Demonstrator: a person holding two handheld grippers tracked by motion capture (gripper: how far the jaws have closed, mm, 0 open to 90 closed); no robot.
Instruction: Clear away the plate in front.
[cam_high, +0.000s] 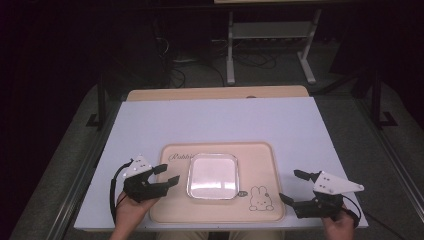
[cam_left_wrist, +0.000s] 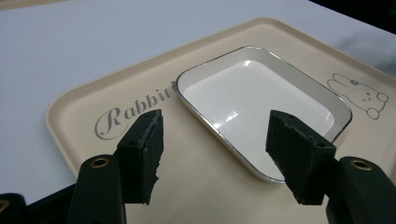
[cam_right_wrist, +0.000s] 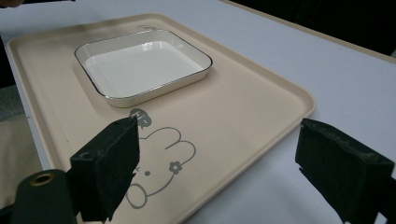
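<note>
apparently just released: left gripper (cam_high: 166, 175) gaping beside the square white enamel dish (cam_high: 212, 176) on the beige plastic rabbit-print tray (cam_high: 260, 155); right gripper (cam_high: 294, 186) spread empty; next, withdraw clear.

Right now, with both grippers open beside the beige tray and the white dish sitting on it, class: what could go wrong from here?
1. The white dish looks glossy with a low metal-edged rim; the left gripper, jaws open near its edge, may slip off or push it.
2. The beige tray lies loose on the white board; lifting from one side could slide the dish.
3. The right gripper straddles the tray's edge and could knock it.
</note>
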